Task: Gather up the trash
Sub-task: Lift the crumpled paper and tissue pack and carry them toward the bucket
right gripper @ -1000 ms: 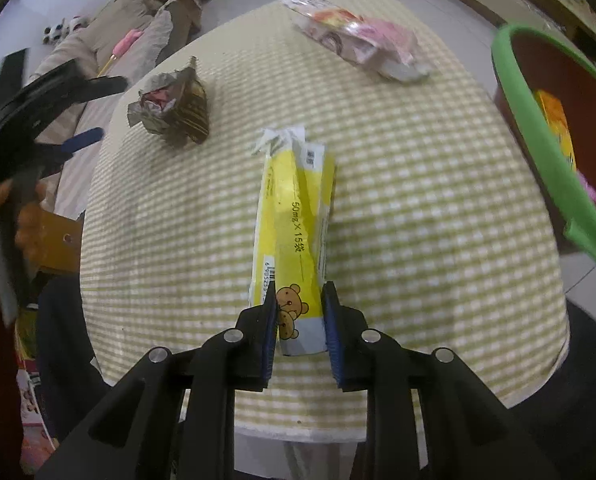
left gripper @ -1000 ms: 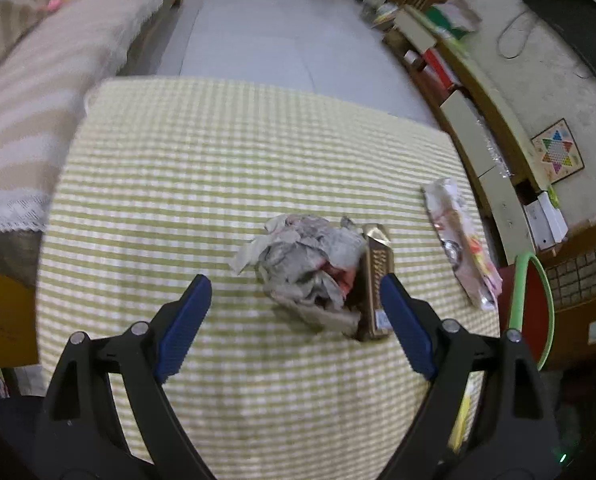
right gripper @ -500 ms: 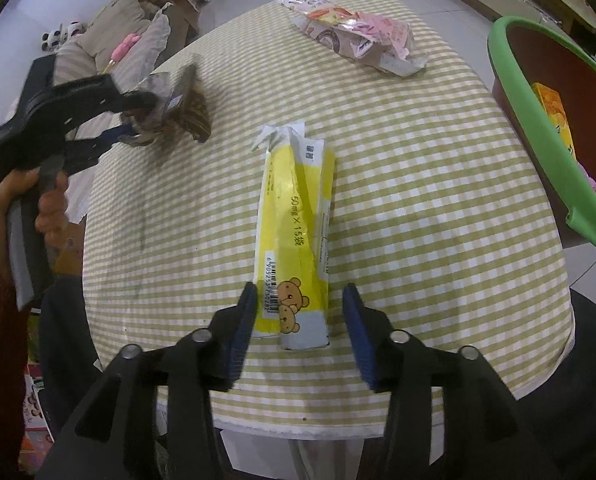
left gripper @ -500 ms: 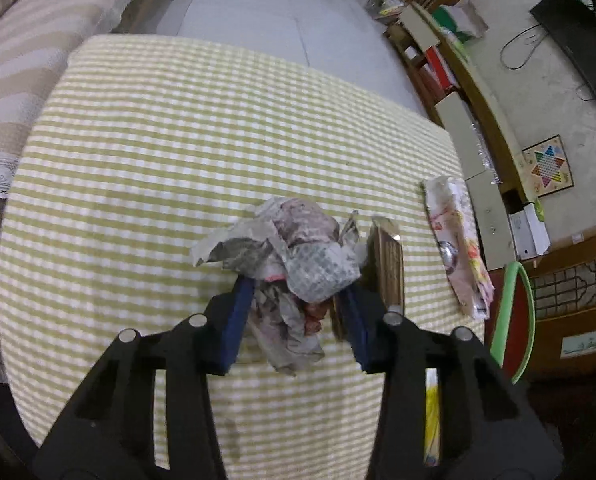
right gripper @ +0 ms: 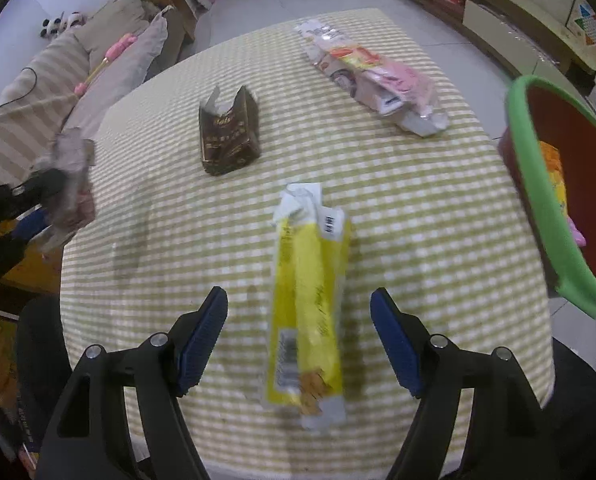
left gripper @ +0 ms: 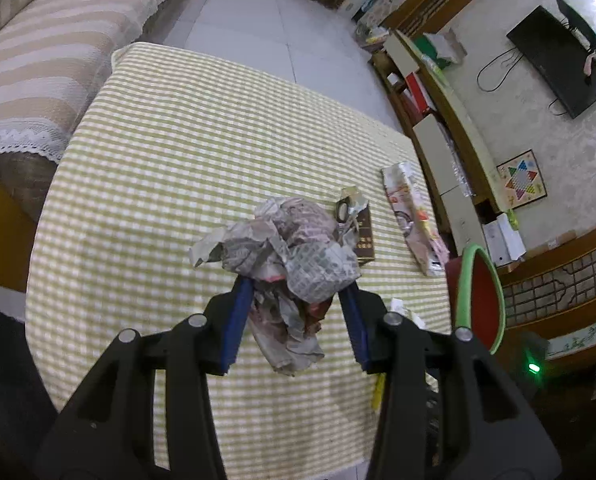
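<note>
1. Two grippers at work. Left gripper [left gripper: 294, 308]: jaws closed onto the crumpled newspaper wad [left gripper: 286, 248], which is pinched between them and lifted clear of the tabletop [left gripper: 158, 168]; loose tails hang below the jaws.
2. Right gripper [right gripper: 298, 340]: jaws spread wide, holding nothing; the yellow packet [right gripper: 306, 312] lies flat between them, not touched by either pad.
3. Just beyond the left jaws, the brown wrapper [left gripper: 362, 232] rests on the cloth; farther to the right of it, the pink snack bag [left gripper: 412, 220].
4. Farthest right of both jaws, past the table edge, the red bin [right gripper: 538, 184] with its green rim, some trash already inside.
5. Risks, as judged: the wad is held only by its lower folds, so a quick swing toward the bin may shed it or a loose tail may snag the brown wrapper. The yellow packet is slick and flat; jaws closing too high would skid over it.
</note>
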The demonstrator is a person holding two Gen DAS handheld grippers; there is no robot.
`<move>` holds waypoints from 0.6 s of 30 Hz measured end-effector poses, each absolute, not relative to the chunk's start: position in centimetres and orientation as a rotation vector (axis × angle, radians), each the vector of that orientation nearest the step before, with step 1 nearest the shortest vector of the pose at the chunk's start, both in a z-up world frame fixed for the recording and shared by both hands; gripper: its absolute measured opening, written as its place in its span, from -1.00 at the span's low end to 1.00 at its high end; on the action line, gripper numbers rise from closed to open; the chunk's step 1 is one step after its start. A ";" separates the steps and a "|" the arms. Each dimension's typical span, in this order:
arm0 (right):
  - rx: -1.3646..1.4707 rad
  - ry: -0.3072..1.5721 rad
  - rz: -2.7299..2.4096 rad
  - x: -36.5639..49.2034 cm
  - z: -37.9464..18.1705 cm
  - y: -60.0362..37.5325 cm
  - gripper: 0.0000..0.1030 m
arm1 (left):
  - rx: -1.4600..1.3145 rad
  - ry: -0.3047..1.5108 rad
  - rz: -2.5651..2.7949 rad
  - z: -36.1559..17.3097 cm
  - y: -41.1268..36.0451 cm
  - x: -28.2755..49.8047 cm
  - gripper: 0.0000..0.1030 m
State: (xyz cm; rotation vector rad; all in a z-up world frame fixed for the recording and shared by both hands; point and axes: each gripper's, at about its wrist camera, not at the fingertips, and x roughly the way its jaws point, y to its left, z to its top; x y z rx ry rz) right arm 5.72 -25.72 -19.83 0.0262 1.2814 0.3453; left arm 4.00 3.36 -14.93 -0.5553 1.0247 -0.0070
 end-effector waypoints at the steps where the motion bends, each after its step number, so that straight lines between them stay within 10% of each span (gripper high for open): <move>1: -0.005 1.285 0.340 5.8 -20.3 -25.2 0.39 | -0.550 1.023 -0.009 -14.7 3.2 3.7 -0.18; 5: -0.046 1.294 0.326 5.6 -21.0 -24.5 -0.27 | -0.474 1.001 -0.014 -13.4 1.8 3.3 -0.18; 18: 0.169 1.153 0.361 4.8 -14.4 -28.3 -0.29 | -0.435 0.975 -0.062 -12.1 -0.3 3.9 -0.17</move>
